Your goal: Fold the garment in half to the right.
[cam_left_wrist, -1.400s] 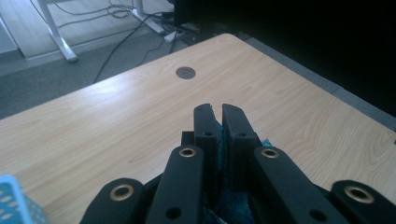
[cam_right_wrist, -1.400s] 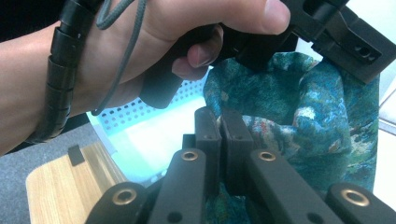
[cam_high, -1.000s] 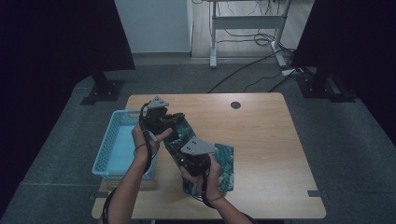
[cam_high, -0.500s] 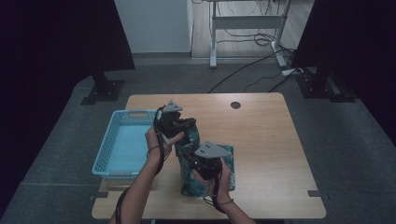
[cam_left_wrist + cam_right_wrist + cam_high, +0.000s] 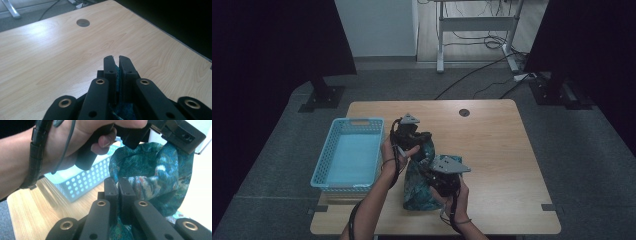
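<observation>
Both hands are over the middle of the wooden table [image 5: 502,150], and strung between them is a teal patterned cloth [image 5: 419,187] — it hangs from the tools and bunches down onto the tabletop just to the right of the light blue basket [image 5: 347,152]. The left gripper [image 5: 419,145] sits at the cloth's upper end, close beside the basket's right rim; in the left gripper view its jaws are pressed nearly together with a strip of teal fabric pinched in the slit between them, bare wood and a round cable hole [image 5: 83,22] beyond. The right gripper [image 5: 437,172] is lower, nearer the table's front edge and farther from the basket — its jaws too are squeezed tight, cloth caught between them and spilling out below. From the right gripper view, the fabric rises in a folded drape toward the other hand [image 5: 75,142], which grips its tool's handle, with the basket's perforated wall behind it. The basket itself sits empty, near the table's left edge.
</observation>
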### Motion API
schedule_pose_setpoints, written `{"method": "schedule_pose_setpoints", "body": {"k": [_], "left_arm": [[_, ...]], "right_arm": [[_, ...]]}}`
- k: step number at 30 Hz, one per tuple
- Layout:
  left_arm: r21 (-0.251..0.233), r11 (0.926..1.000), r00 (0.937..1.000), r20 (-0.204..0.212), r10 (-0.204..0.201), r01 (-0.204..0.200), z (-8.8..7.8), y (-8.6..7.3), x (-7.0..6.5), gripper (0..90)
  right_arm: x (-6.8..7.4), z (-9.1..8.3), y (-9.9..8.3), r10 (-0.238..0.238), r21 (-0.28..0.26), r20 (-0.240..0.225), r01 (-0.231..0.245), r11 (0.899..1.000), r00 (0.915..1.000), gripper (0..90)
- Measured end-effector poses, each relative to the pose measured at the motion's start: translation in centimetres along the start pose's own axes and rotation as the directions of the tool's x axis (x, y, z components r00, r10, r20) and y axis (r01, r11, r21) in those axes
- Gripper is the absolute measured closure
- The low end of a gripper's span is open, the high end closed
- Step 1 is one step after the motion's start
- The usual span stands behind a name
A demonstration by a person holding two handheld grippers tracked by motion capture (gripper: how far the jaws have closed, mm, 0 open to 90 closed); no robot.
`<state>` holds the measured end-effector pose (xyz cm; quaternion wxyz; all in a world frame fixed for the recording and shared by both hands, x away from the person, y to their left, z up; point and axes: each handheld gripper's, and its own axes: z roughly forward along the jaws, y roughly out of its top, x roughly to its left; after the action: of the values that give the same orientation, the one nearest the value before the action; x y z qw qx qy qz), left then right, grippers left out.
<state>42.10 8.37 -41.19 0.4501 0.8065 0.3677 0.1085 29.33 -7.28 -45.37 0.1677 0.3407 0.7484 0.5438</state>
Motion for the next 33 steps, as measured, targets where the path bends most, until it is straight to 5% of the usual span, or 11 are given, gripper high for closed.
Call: {"method": "schedule_pose_setpoints", "body": {"k": [15, 33], "left_arm": [[0.029, 0.9988, 0.9991, -0.013, -0.04, 0.041, 1.7, -0.7, 0.9, 84.8], [0.033, 0.9983, 0.9982, -0.037, -0.047, 0.049, 2.2, -0.3, 1.0, 84.4]], "right_arm": [[-0.5, -0.1, -2.1, 0.027, 0.034, 0.005, -0.027, 0.999, 0.9996, 86.9], [-1.3, -0.3, -2.4, 0.058, 0.035, 0.01, -0.058, 0.998, 0.9983, 86.8]]}}
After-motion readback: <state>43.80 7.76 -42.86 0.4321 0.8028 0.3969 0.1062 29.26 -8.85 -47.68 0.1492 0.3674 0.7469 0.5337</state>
